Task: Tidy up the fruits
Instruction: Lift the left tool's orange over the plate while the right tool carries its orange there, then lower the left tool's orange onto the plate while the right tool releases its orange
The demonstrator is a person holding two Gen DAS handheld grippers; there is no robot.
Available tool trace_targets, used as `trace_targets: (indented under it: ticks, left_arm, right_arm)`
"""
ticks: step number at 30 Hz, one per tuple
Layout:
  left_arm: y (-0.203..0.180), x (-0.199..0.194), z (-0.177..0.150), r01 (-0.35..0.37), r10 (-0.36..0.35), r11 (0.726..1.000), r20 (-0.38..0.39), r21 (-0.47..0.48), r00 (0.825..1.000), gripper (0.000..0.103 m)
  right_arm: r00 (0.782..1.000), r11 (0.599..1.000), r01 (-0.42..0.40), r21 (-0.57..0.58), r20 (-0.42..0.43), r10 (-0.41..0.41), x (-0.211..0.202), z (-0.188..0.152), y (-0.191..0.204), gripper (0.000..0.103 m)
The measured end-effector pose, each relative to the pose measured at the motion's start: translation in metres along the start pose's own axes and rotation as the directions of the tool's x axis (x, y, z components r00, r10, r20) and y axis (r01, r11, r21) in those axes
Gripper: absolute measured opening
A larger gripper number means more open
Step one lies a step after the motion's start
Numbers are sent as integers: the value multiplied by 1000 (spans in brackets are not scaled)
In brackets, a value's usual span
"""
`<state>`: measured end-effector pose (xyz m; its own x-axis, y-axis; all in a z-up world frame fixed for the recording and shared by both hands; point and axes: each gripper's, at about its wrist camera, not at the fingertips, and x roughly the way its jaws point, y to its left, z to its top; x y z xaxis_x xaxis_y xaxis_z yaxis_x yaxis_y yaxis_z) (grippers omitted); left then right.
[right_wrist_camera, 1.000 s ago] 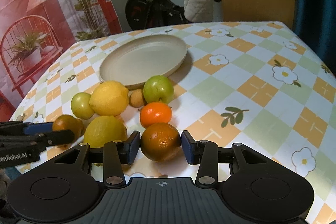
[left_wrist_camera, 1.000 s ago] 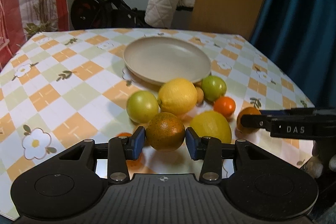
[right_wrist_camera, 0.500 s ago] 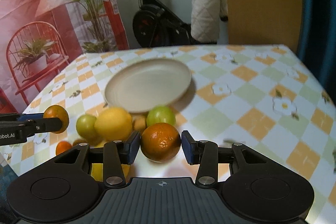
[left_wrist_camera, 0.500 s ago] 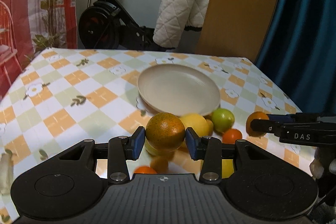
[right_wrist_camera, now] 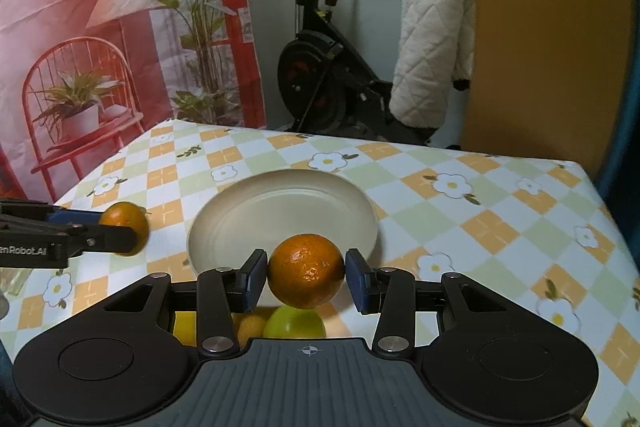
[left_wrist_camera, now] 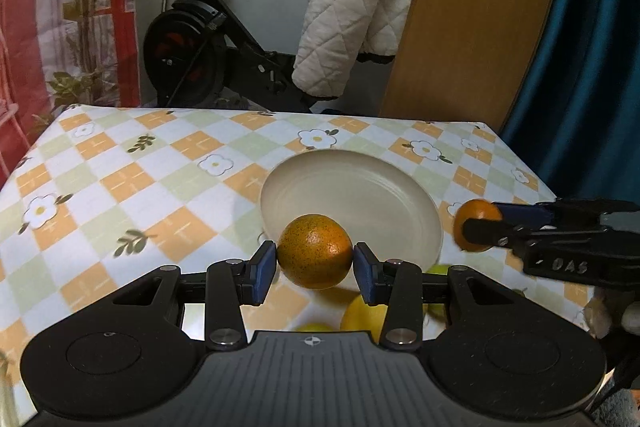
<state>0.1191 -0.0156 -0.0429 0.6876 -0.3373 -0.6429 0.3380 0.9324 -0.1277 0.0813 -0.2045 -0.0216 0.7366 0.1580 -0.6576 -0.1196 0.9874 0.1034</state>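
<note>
My left gripper (left_wrist_camera: 315, 267) is shut on a speckled orange (left_wrist_camera: 315, 250), held in the air at the near rim of the beige plate (left_wrist_camera: 360, 187). My right gripper (right_wrist_camera: 306, 277) is shut on a darker orange (right_wrist_camera: 306, 275), also lifted before the same plate (right_wrist_camera: 280, 211). Each gripper appears in the other's view from the side: the right one (left_wrist_camera: 480, 231) with its orange (left_wrist_camera: 478, 215) at the plate's right, the left one (right_wrist_camera: 120, 231) with its orange (right_wrist_camera: 120, 217) at the plate's left. The plate holds nothing.
Below the grippers lie a lemon (left_wrist_camera: 362, 317), a green fruit (right_wrist_camera: 294, 323) and other yellow fruits (right_wrist_camera: 250, 327), partly hidden by the gripper bodies. The table (left_wrist_camera: 160, 187) wears a checked flower cloth. Behind it stand an exercise bike (left_wrist_camera: 200, 39), a white quilt (left_wrist_camera: 352, 19) and a wooden panel (left_wrist_camera: 472, 7).
Both grippers have lifted their oranges off the table and carried them forward from the fruit pile to the plate's near rim. The pile has dropped below the fingers in both views.
</note>
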Motion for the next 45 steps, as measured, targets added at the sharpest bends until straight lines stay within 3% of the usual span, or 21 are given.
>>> trace_targets:
  ticks: [18, 28, 31, 39, 45]
  left_arm:
    - [4, 78, 14, 41, -38, 999, -155, 12, 987, 44]
    - [10, 99, 19, 48, -49, 999, -184, -9, 982, 45]
    - [12, 98, 24, 51, -57, 998, -181, -37, 982, 45]
    - [16, 62, 30, 29, -29, 1000, -118, -1, 993, 45]
    - [19, 30, 21, 12, -10, 1000, -89, 23, 996, 45]
  right_arm:
    - [987, 999, -49, -7, -156, 48, 76, 6, 9, 39]
    - [985, 1000, -16, -11, -170, 14, 91, 9, 7, 40]
    - [986, 1000, 7, 9, -166, -5, 89, 11, 5, 41]
    - [993, 997, -21, 71, -114, 29, 57, 11, -3, 41]
    - [994, 996, -44, 81, -101, 52, 34, -2, 3, 31]
